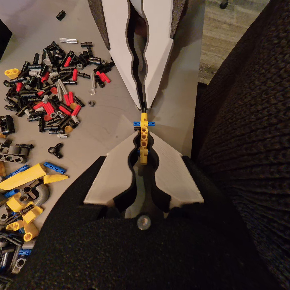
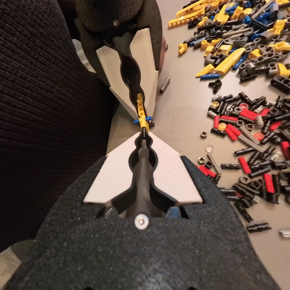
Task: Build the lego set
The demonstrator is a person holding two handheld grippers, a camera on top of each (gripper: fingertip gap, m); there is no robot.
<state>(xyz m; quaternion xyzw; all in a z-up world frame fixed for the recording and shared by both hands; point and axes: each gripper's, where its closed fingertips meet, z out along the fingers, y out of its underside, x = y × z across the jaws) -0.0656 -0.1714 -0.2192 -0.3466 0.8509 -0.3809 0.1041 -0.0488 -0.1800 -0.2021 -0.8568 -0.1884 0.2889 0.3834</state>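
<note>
Clamping a yellow beam [image 1: 143, 139] with blue pins between its fingers, the left gripper [image 1: 144, 133] meets the right gripper [image 2: 143, 133], closed on a black pin [image 2: 143, 134] at the beam's end; misalignment could jam or eject the pin toward the loose parts [image 1: 47, 92] on the tabletop [image 1: 102, 133].

The left gripper [image 1: 144, 133] clamped a yellow beam [image 1: 143, 138] crossed by blue pins [image 1: 144, 123], the right gripper [image 1: 144, 108] pinched a black pin [image 1: 143, 109] at the beam's far end, and loose parts [image 1: 47, 92] lay left of the beam on the desk [image 1: 102, 125].
</note>
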